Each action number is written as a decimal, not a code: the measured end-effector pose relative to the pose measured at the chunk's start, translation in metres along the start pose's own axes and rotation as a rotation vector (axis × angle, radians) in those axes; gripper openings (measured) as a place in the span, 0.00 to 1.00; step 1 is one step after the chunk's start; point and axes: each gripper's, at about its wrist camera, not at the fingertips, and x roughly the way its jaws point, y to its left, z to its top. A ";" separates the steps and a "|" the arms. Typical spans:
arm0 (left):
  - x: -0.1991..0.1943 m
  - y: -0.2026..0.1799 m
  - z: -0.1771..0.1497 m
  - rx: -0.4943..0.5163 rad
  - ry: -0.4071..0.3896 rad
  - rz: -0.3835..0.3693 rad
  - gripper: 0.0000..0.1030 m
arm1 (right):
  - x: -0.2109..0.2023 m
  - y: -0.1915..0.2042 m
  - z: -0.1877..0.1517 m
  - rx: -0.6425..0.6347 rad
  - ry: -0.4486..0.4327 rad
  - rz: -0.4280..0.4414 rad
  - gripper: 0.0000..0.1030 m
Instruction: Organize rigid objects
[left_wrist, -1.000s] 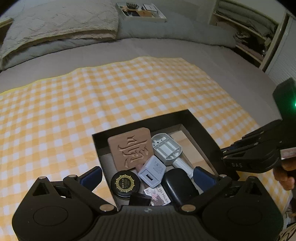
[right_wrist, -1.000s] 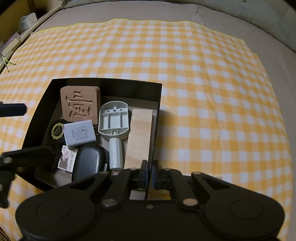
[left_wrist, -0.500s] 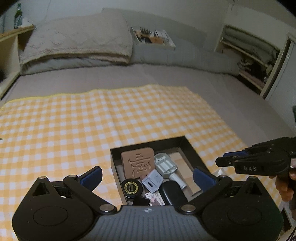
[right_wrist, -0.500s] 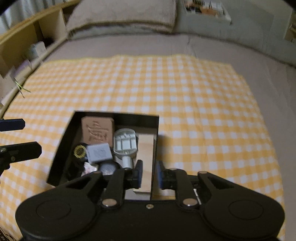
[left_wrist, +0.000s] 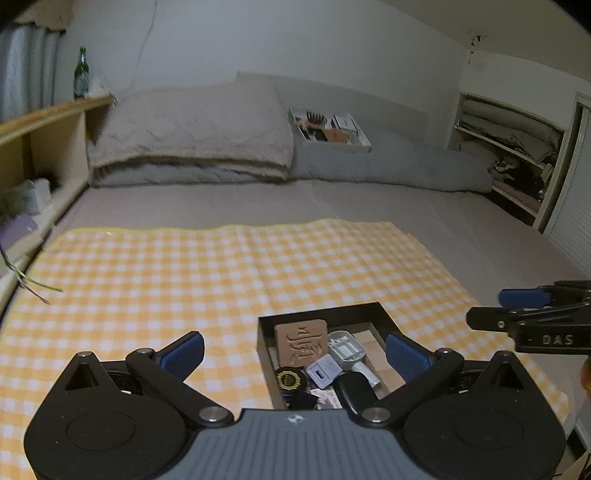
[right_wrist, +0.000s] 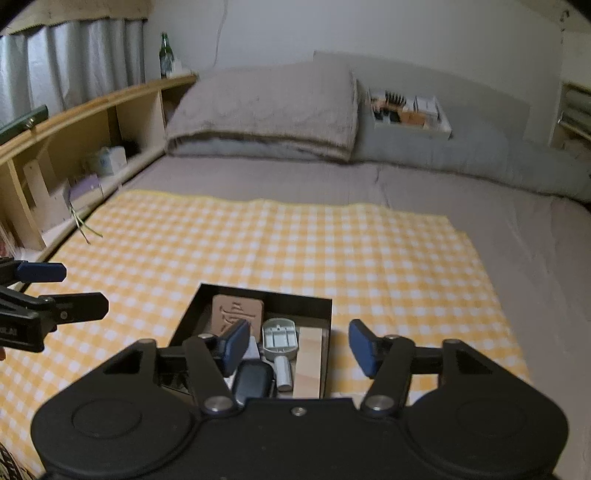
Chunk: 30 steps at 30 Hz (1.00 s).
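A black open box (left_wrist: 384, 314) lies on the yellow checked cloth (left_wrist: 221, 280). It holds a brown carved tile (left_wrist: 301, 341), a grey plastic holder (left_wrist: 345, 347), a white charger (left_wrist: 324, 374), a round black tin (left_wrist: 291, 379), a black case (left_wrist: 356, 391) and a wooden block (right_wrist: 308, 363). My left gripper (left_wrist: 293, 349) hangs open above the box's near side with nothing in it. My right gripper (right_wrist: 300, 345) hovers over the box (right_wrist: 266, 291) with its jaws opening and nothing between them. Each gripper appears at the edge of the other's view.
The cloth covers the near part of a grey bed. Pillows (left_wrist: 192, 136) and a white tray (left_wrist: 328, 129) of small items lie at the head. A wooden shelf (right_wrist: 74, 122) with a green bottle (right_wrist: 166, 55) runs along the left, and a closet (left_wrist: 517, 155) stands at the right.
Both grippers have risen and drawn back from the box, which now looks smaller and lower. The views tilted up to show the wall. The right gripper went from shut to open.
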 end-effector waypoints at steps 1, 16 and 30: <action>-0.006 0.000 -0.002 0.005 -0.014 0.007 1.00 | -0.005 0.001 -0.002 0.000 -0.013 -0.002 0.64; -0.054 -0.002 -0.037 0.042 -0.096 0.077 1.00 | -0.055 0.019 -0.050 0.013 -0.166 -0.075 0.93; -0.062 -0.006 -0.055 0.063 -0.103 0.119 1.00 | -0.066 0.027 -0.065 -0.012 -0.225 -0.066 1.00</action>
